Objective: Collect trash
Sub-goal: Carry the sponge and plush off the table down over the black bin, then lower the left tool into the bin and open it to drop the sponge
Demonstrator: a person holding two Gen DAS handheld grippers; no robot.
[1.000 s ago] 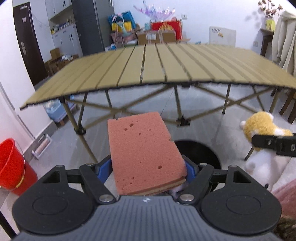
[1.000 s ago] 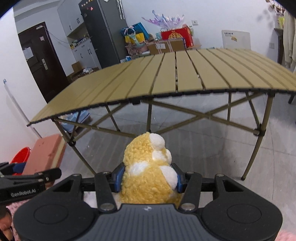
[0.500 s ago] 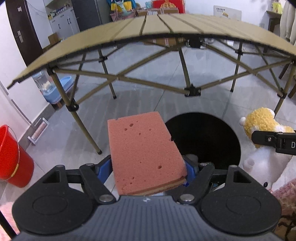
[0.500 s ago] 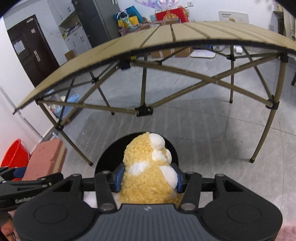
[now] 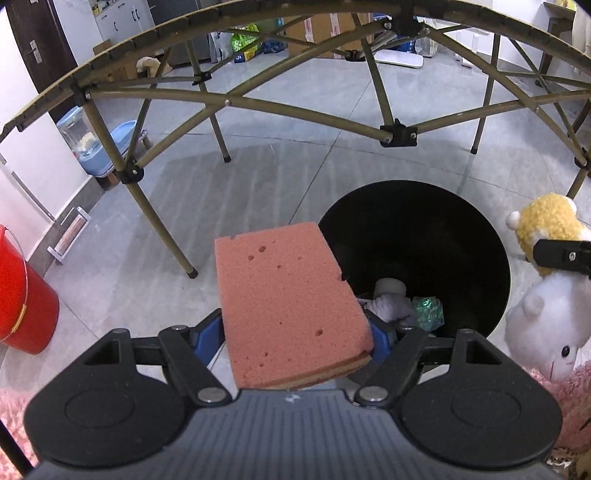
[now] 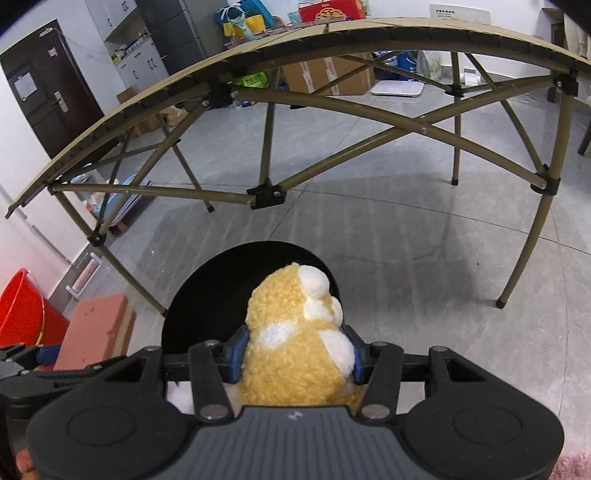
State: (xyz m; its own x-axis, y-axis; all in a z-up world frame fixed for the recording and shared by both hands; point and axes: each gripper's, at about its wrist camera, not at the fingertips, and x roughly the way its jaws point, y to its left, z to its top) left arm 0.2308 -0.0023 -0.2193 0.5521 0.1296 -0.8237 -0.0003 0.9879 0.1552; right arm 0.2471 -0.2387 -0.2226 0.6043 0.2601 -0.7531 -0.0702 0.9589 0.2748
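My left gripper (image 5: 297, 339) is shut on a pink sponge (image 5: 288, 302), which sticks out forward over the left rim of a round black trash bin (image 5: 461, 236) on the floor. Crumpled paper and a green wrapper (image 5: 426, 308) lie at the bin's bottom. My right gripper (image 6: 295, 356) is shut on a yellow and white plush toy (image 6: 295, 332), held over the bin (image 6: 207, 295). In the left wrist view the plush toy (image 5: 546, 221) shows at the right edge, with a white plush part (image 5: 546, 325) below it. The right wrist view catches the sponge (image 6: 96, 332) at its left.
A folding slatted table (image 6: 332, 29) stands beyond the bin, its crossed legs (image 5: 397, 133) just behind it. A red bucket (image 5: 22, 295) sits at the left by the wall. A blue container (image 5: 88, 147), boxes and bags stand further back. Pink fluffy fabric (image 5: 569, 398) shows at the lower right.
Both grippers have sunk below the tabletop's level and tilted down. The bin now fills more of both views and its contents show. Both grips are unchanged.
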